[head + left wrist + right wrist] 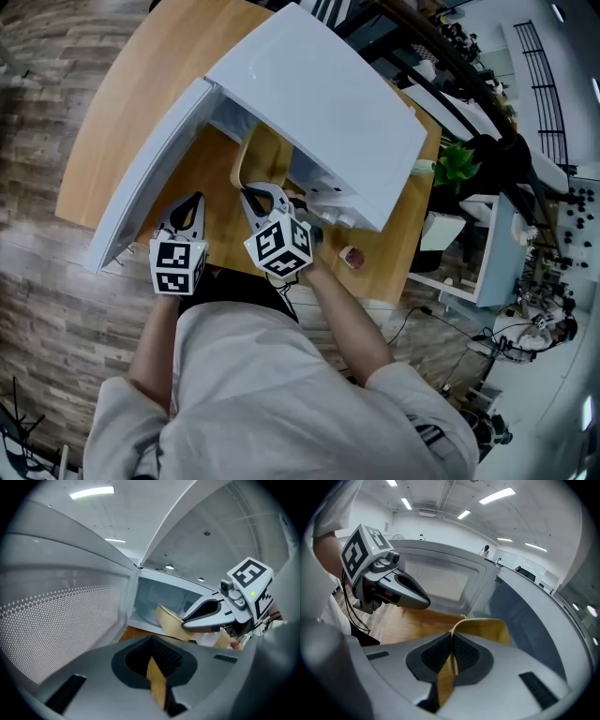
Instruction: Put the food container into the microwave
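A white microwave [319, 103] was set on the wooden surface [122, 122], toward its right edge, with the microwave door [150, 169] swung wide open toward the left edge. The dotted screen of that door [61, 620] was seen close beside the left gripper in the left gripper view.

The food container [262, 155], a shallow tan one, was held tilted at the open mouth of the microwave, between the door and the cabinet. Its far part was hidden under the microwave's top in the head view, and whether it touched the cavity floor could not be told. In the left gripper view the food container [171, 620] was seen on a slant just in front of the cavity.

The right gripper [251, 195] was clamped on the container's near rim. In the right gripper view, the rim [487, 630] was seen pinched between the dark pads of the right gripper [452, 637].

The left gripper [195, 200] was held just to the left of the right one, above the surface near its front edge and apart from the container. The fingers of the left gripper [152, 641] were pressed together at the tips with nothing gripped; only wood was seen through the slit behind them.

A small reddish item [353, 255] was seen on the surface near the front right edge.
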